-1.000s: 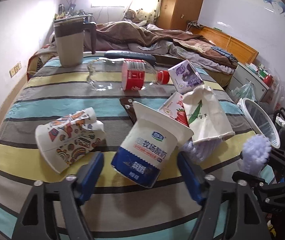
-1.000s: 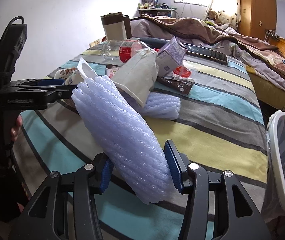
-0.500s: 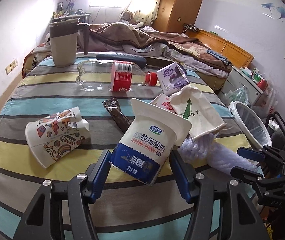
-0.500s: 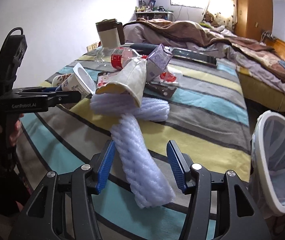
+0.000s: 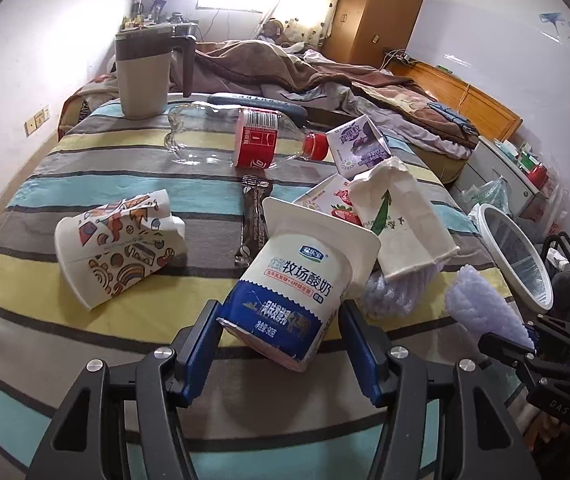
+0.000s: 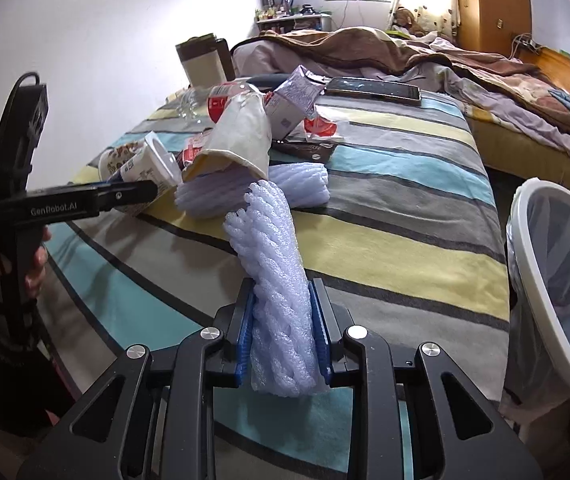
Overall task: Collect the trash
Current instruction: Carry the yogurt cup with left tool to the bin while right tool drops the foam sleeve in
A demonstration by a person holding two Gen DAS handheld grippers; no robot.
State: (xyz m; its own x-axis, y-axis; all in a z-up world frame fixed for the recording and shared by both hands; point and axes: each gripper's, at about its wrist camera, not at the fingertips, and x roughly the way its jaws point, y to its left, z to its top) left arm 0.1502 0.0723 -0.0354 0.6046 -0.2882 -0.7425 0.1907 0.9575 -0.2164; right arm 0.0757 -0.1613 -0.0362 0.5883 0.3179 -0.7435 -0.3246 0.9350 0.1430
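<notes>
A white and blue yogurt cup [image 5: 297, 280] tilts on the striped cloth [image 5: 85, 184]. My left gripper [image 5: 279, 308] is shut on it, both blue pads against its sides. A pale purple foam net [image 6: 273, 240] sticks up and away from my right gripper [image 6: 281, 286]. The right jaws are closing, and their pads squeeze the net's near end. In the left wrist view the same foam net [image 5: 481, 304] juts from the right gripper [image 5: 533, 344] at the right edge. A white-rimmed bin [image 6: 545, 280] lined with a bag stands just right of the bed edge.
On the cloth lie a crushed printed paper cup [image 5: 117, 248], a clear bottle with a red label [image 5: 245, 140], a purple carton [image 5: 357, 148], a white paper cup [image 5: 401, 224], a brown wrapper [image 5: 255, 216] and a second foam net [image 6: 285, 184]. A beige jug [image 5: 145, 76] stands at the back.
The right jaws went from wide open around the foam net to pressing on it. The left pads drew in from a loose straddle onto the yogurt cup.
</notes>
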